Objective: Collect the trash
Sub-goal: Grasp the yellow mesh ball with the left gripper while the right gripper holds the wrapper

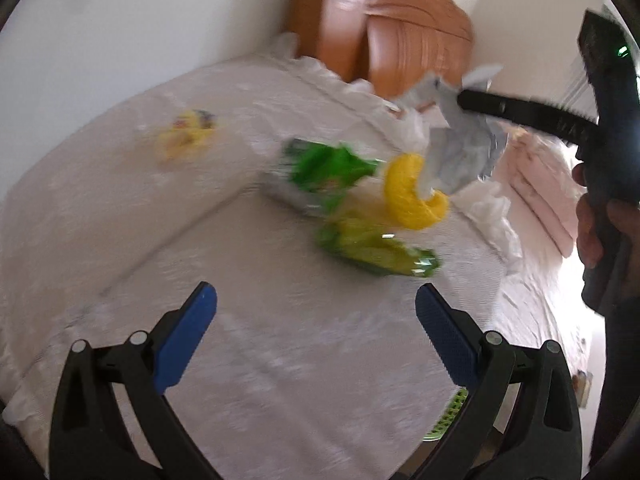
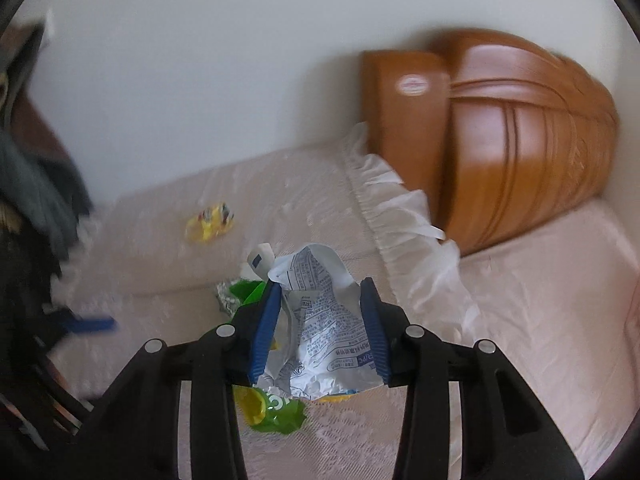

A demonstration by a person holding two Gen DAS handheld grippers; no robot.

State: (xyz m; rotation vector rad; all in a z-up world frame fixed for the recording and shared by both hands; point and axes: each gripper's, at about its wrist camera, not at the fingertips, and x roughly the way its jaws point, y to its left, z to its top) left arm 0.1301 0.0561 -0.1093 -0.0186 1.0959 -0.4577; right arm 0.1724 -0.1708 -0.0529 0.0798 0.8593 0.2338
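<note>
My right gripper (image 2: 320, 292) is shut on a crumpled white printed wrapper (image 2: 320, 316) and holds it above the bed. In the left wrist view the same wrapper (image 1: 460, 152) hangs from the right gripper's black finger (image 1: 520, 114). My left gripper (image 1: 316, 300) is open and empty above the bedspread. Ahead of it lie a green wrapper (image 1: 324, 172), a yellow curved piece (image 1: 408, 192), a green-yellow wrapper (image 1: 372, 248) and, farther left, a small yellow wrapper (image 1: 186, 138), which also shows in the right wrist view (image 2: 210, 222).
The trash lies on a white lace bedspread (image 1: 280, 340) over a bed. A wooden headboard (image 2: 520, 140) and a frilled pillow (image 2: 400, 208) stand at the back. Pink bedding (image 1: 536, 196) lies to the right. Dark furniture (image 2: 28, 200) stands at the left.
</note>
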